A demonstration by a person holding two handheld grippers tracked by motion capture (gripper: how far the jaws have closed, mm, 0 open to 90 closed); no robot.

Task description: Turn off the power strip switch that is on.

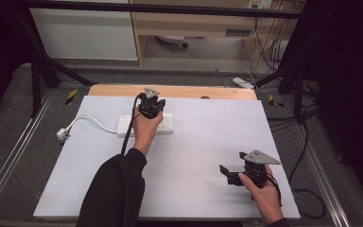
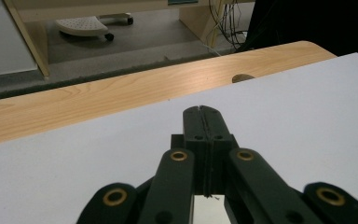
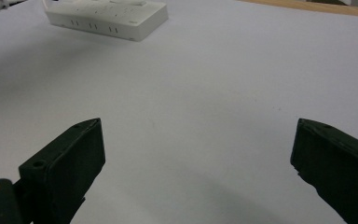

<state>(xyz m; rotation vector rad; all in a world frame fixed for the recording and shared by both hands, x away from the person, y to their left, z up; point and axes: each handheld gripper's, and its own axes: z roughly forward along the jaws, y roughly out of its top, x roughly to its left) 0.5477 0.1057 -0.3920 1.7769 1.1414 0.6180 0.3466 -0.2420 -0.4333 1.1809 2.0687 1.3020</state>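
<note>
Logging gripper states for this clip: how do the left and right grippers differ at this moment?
The left gripper has its jaws pressed together with nothing between them; the right gripper has its jaws spread wide. The left gripper is held over the white power strip at the far side of the white board; the right gripper sits over bare board near the front. Both are black, hand-held, with a grey plate on top.

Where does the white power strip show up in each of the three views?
High view: power strip lies upper-middle on the white board, partly under the left gripper.
Left gripper view: not in it.
Right gripper view: top left, far beyond the wide-apart jaws.
Shared landmark: the board's wooden far edge.
</note>
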